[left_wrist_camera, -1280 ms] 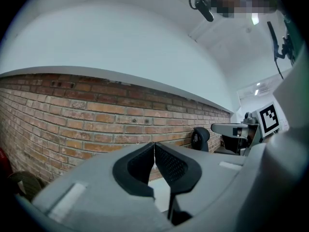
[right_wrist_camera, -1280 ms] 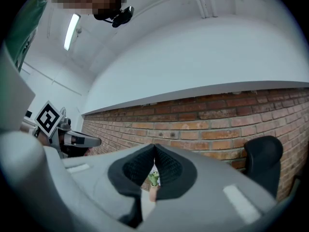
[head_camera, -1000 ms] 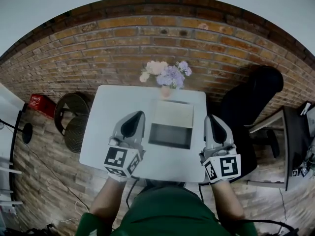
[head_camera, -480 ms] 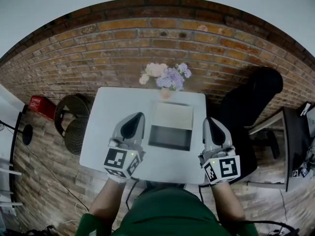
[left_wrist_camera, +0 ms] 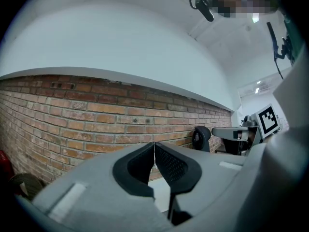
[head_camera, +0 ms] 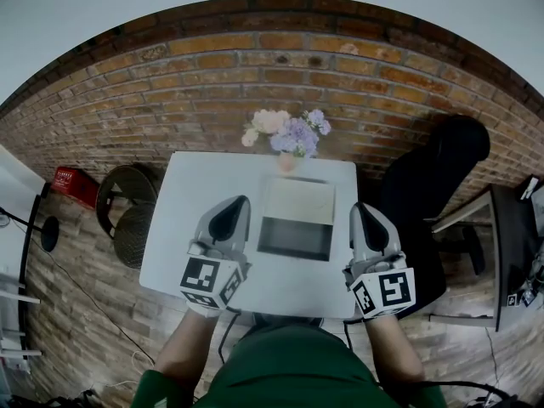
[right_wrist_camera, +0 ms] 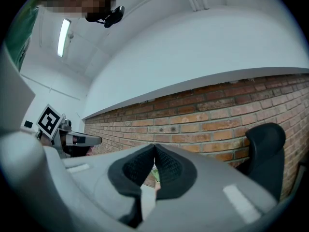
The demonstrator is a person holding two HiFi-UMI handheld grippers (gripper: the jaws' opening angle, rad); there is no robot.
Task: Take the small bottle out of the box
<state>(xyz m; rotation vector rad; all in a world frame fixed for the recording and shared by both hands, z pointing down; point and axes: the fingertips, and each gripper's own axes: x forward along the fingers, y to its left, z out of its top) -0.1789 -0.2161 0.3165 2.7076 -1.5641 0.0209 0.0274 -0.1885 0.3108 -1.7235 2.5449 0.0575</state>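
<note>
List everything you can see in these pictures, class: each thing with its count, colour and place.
table: one, white, centre
box: one, pale lid open, dark inside, middle of table
flowers: one bunch, white and lilac, table's far edge
brick wall: one, red-brown, behind table
office chair: one, black, right of table
woven seating: count unclear, dark, left of table
crate: one, red, floor at far left
small bottle: none visible
left gripper: one, grey, shut, left of box
right gripper: one, grey, shut, right of box

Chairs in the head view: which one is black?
The office chair right of the table; the other, left of it, is a round wicker chair.
</note>
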